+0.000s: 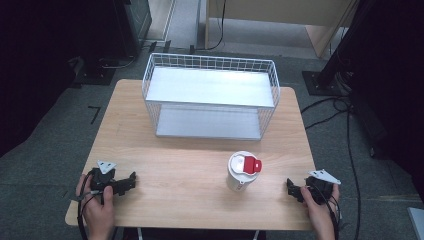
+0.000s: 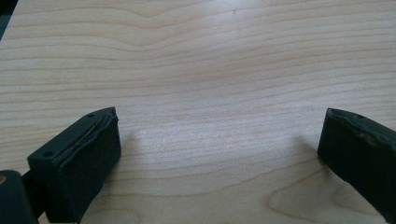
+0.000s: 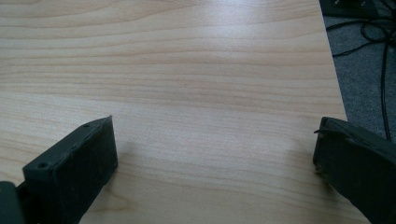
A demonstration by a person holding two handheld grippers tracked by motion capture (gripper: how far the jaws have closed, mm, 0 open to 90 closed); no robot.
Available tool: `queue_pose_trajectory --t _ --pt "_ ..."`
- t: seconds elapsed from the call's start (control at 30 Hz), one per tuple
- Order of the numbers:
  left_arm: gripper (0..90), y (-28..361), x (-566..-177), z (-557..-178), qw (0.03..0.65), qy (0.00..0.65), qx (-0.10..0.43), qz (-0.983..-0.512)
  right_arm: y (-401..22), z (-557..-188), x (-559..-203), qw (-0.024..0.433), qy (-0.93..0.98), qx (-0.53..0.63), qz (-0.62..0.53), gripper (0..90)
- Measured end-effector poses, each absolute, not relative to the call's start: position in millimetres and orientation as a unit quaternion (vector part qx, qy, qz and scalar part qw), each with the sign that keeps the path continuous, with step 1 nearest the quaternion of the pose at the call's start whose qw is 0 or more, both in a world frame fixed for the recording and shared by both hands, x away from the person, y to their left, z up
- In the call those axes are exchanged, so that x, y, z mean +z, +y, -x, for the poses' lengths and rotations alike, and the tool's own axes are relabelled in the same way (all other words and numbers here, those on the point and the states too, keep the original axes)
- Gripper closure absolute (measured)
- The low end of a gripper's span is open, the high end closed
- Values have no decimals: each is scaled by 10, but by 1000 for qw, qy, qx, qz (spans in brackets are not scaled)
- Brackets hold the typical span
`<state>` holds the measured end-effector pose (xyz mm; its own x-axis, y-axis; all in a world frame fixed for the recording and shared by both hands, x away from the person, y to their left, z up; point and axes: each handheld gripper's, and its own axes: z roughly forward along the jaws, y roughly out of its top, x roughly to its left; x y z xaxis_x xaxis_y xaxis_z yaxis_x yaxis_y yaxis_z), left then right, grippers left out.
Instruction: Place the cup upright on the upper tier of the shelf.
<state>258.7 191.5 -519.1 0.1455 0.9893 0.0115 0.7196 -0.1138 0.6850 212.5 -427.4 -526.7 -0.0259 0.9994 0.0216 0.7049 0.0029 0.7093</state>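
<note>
On the table [image 1: 175, 165], the wire rack [image 1: 210, 95] stands behind the cup [image 1: 242, 171], between left gripper [image 1: 131, 181] and right gripper [image 1: 291, 187].

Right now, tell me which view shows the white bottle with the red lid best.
The high view: the white bottle stands whole on the table, red lid up, in front of the wire rack. The left and right gripper views look at bare wood between open fingers.

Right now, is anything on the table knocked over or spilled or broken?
No, nothing stands out. The white cup with the red lid stands upright, with no spill around it. The wire shelf rack sits straight at the back of the table. Both tools, left and right, rest open near the front corners.
</note>
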Motion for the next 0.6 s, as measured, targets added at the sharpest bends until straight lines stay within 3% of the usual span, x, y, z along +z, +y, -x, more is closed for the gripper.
queue_pose_trajectory --t 0.6 --pt "0 1915 -5191 -2587 275 606 245 -705 -4097 -2107 -5225 255 677 292 -626 0"
